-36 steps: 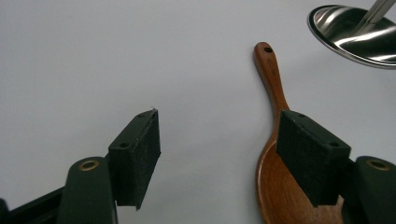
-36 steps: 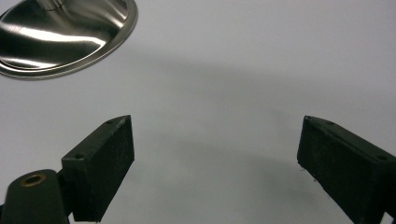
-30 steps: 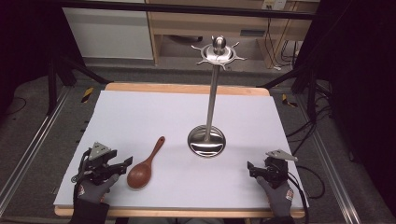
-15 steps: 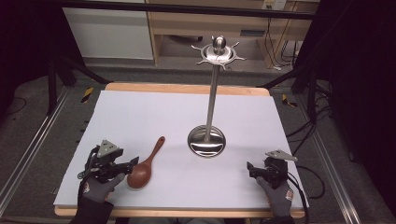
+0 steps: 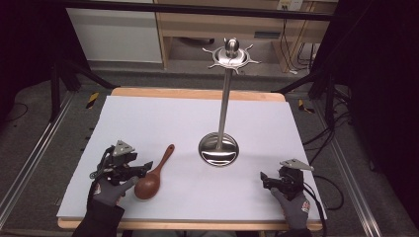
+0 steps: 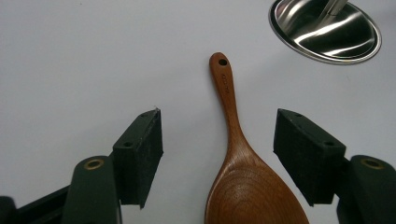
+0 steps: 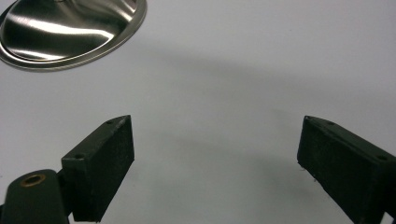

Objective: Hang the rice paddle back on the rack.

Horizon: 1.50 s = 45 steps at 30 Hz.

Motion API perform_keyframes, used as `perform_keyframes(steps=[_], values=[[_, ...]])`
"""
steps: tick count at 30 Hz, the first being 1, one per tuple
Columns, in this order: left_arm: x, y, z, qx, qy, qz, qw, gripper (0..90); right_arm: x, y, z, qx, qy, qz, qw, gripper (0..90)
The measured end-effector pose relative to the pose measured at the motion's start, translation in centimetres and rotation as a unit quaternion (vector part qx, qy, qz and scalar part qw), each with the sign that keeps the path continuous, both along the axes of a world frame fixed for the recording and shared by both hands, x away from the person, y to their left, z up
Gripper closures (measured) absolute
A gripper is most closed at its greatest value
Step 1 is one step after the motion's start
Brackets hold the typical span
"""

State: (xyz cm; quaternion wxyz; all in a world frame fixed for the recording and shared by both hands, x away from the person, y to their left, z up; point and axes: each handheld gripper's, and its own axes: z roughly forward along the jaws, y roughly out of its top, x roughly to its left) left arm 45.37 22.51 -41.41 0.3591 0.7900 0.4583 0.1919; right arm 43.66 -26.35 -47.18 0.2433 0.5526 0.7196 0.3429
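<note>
1. The spoon [image 6: 236, 154] lies flat on the tabletop [image 5: 148, 123] near its front left, bowl toward us and handle angled up toward the stand [image 5: 219, 148]; it lies apart from the stand's base.
2. We hold the left tool [image 5: 129, 170] spread wide, one jaw on each side of the spoon where bowl narrows to neck, touching neither; we judge this sets up a grip across the neck.
3. The hole in the handle end suggests the spoon is meant for one of the stand's hooks [image 5: 231, 55], high on the pole.
4. The right tool [image 5: 267, 178] rests near the front right, jaws wide apart with bare tabletop between them, well clear of the stand.
5. Open white surface surrounds the spoon; the front edge is near the bowl, so lifting up and forward looks freest.
</note>
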Motion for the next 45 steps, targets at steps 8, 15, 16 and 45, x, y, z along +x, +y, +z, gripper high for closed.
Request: perform_keyframes(steps=[8,15,16,45], values=[[1.2,-1.4,0.1,0.029,0.019,-0.012,0.9993,32.9,0.0,0.2,0.0,-0.001,0.005,0.002,1.0,11.4],[2.1,-2.3,-0.3,0.071,0.037,-0.024,0.9965,43.5,0.0,0.2,0.0,-0.006,0.008,0.002,0.9999,11.4],[2.1,-2.3,-0.3,0.071,0.037,-0.024,0.9965,45.6,0.0,0.2,0.0,-0.006,0.008,0.002,0.9999,11.4],[5.4,-5.9,-2.4,0.126,0.132,-0.043,0.9824,55.5,0.1,0.3,0.0,-0.006,0.012,0.005,0.9999,11.4]])
